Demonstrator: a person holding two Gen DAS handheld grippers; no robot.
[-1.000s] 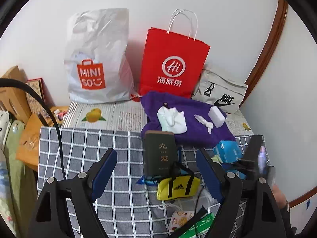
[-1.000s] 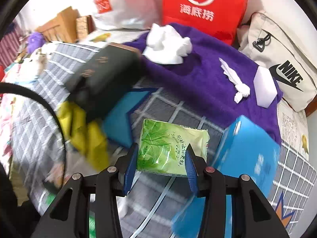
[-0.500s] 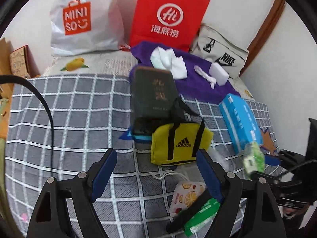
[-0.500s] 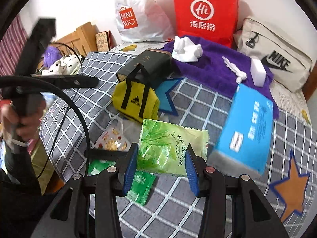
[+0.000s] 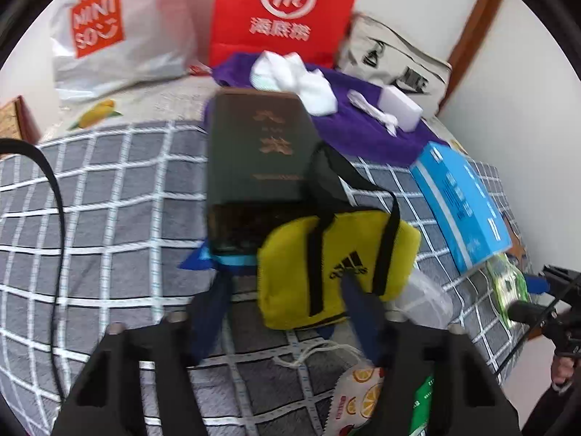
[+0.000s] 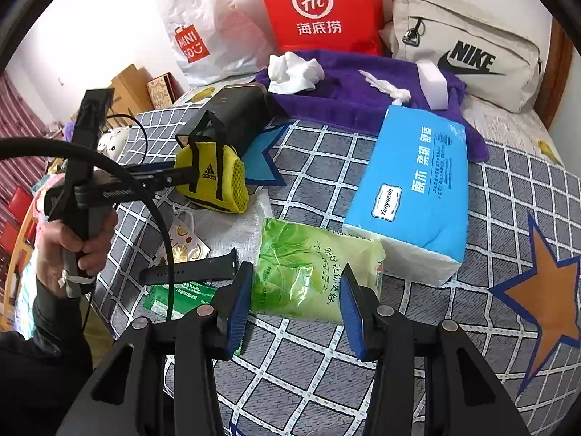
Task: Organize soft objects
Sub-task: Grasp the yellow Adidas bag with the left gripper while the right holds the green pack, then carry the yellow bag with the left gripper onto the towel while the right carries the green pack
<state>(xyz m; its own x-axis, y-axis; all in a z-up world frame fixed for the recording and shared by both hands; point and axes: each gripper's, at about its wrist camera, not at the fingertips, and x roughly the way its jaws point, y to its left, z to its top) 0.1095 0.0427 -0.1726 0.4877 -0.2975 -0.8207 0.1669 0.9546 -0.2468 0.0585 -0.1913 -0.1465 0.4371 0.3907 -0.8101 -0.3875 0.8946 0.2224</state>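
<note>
Left fingers (image 5: pixel 287 312) have moved in, now apart around the yellow bag (image 5: pixel 337 265). Right fingers (image 6: pixel 296 303) clamp the green pack (image 6: pixel 312 272).

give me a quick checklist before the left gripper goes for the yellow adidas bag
1. left gripper open: ok, jaws wide.
2. Lined up on yellow bag: ok, bag's lower edge sits between the fingers.
3. Fingers touching bag: cannot tell, view blurred.
4. Bag free of dark box: not ok, it butts against the box and a handle overlaps it.
5. right gripper holding green tissue pack: ok, pack between both fingers.
</note>
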